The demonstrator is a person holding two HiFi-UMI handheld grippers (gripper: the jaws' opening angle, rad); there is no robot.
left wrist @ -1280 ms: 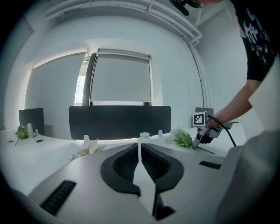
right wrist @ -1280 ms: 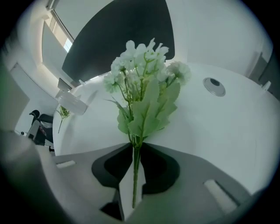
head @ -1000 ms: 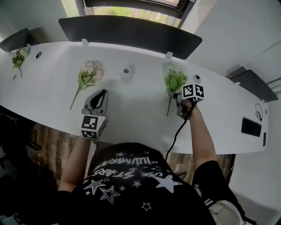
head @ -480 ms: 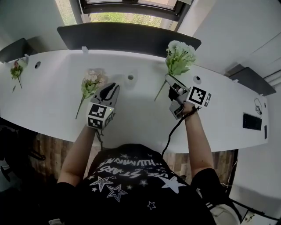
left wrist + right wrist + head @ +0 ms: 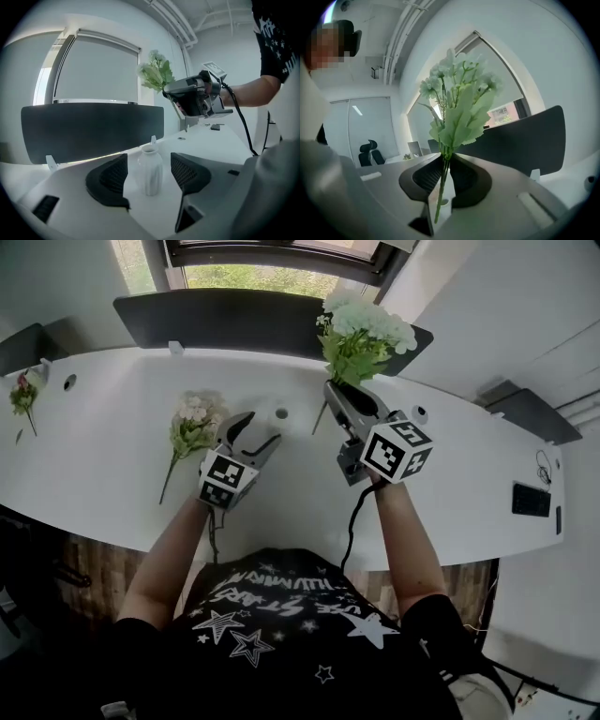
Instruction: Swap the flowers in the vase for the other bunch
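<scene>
Where my right gripper (image 5: pixel 336 393) is: up high now, not low by the table (image 5: pixel 112 427) like before; it pinches the stem of the white-green bunch (image 5: pixel 361 329).
My left gripper (image 5: pixel 257 430): closer to the vase (image 5: pixel 150 169) than before; jaws just popped wide, squeezing nothing.
White vase: upright on the table, just past my left jaw tips, not touched.
Pink bunch (image 5: pixel 192 418): lying flat, left of the vase.

Vase (image 5: pixel 150 169) white, faint sheen; flowers (image 5: pixel 364 329) matt, plastic-looking; desk (image 5: pixel 112 432) smooth white; fingers (image 5: pixel 111 178) ribbed black.
</scene>
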